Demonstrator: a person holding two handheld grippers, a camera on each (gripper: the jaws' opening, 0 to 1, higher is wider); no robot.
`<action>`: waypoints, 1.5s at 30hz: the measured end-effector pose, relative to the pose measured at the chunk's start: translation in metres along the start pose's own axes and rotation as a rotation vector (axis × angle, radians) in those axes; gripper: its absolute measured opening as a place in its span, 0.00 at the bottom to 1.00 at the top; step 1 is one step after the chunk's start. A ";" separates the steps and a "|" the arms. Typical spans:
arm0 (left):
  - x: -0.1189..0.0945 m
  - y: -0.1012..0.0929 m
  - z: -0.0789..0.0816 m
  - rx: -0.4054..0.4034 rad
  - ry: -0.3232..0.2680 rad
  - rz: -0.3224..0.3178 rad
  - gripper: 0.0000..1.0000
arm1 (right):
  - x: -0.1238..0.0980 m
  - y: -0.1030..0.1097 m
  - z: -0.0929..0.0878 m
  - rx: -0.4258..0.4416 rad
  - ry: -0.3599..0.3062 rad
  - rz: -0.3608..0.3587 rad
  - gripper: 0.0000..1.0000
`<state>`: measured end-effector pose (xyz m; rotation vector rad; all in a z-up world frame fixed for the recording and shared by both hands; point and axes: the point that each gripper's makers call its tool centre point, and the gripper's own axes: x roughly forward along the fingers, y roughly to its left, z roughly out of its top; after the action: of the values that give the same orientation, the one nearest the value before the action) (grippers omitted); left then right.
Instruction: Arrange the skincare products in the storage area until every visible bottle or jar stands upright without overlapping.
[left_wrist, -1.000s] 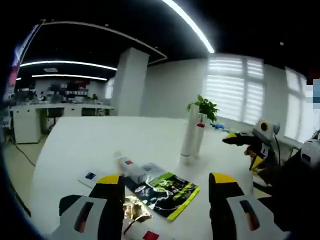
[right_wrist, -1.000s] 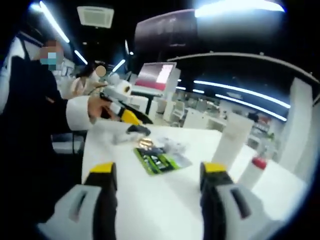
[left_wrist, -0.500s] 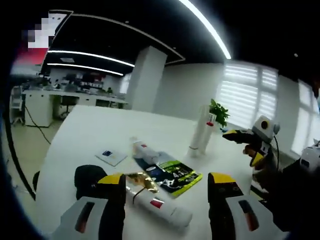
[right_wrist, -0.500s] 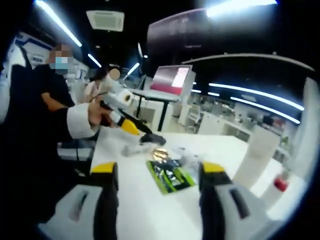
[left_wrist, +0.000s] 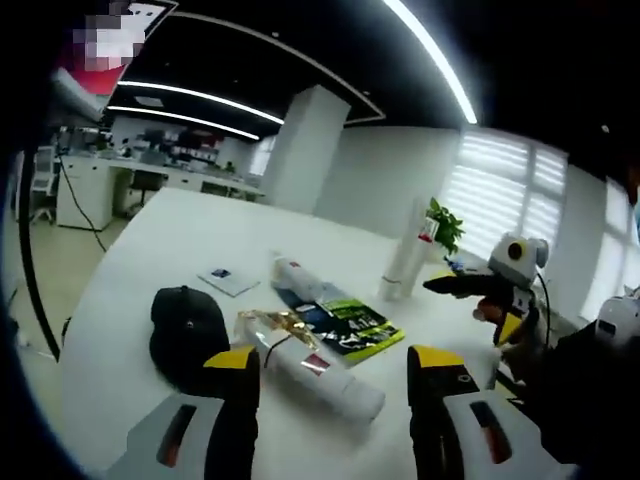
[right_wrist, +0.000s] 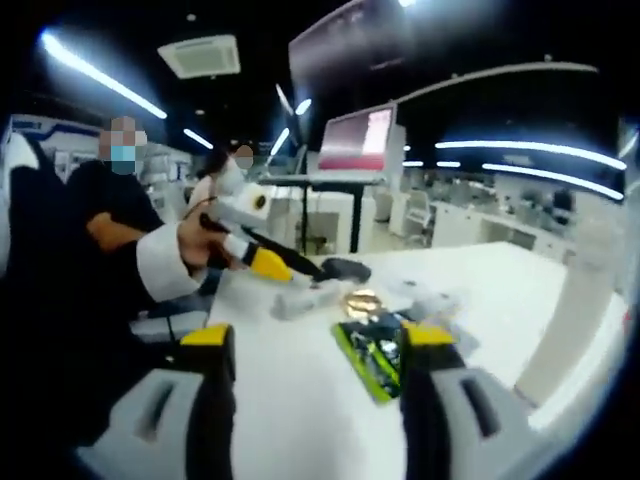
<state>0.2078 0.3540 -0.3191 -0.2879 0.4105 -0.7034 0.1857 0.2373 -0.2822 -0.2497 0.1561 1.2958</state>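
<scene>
The left claw (left_wrist: 330, 365) is hovering released over the white counter (left_wrist: 150, 260), jaws apart, gripping nothing. Just beyond it a white tube (left_wrist: 320, 370) is lying flat beside a black cap (left_wrist: 188, 330), touching a green-and-black packet (left_wrist: 350, 325). Farther off, two tall bottles (left_wrist: 405, 265) are standing upright. The right claw (right_wrist: 315, 345) is hanging released too, the packet (right_wrist: 375, 350) lying ahead of it.
</scene>
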 end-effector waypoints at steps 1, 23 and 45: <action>0.000 0.000 -0.001 -0.010 0.000 -0.004 0.60 | 0.003 0.001 -0.001 0.005 0.003 0.008 0.65; 0.021 0.002 -0.008 -0.059 0.019 -0.023 0.59 | 0.038 0.015 -0.017 0.042 0.053 0.104 0.56; 0.025 -0.003 -0.014 0.055 0.089 0.026 0.32 | 0.034 0.014 -0.020 0.028 0.060 0.090 0.60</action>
<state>0.2172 0.3336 -0.3372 -0.1996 0.4778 -0.7030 0.1813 0.2667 -0.3113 -0.2599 0.2387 1.3749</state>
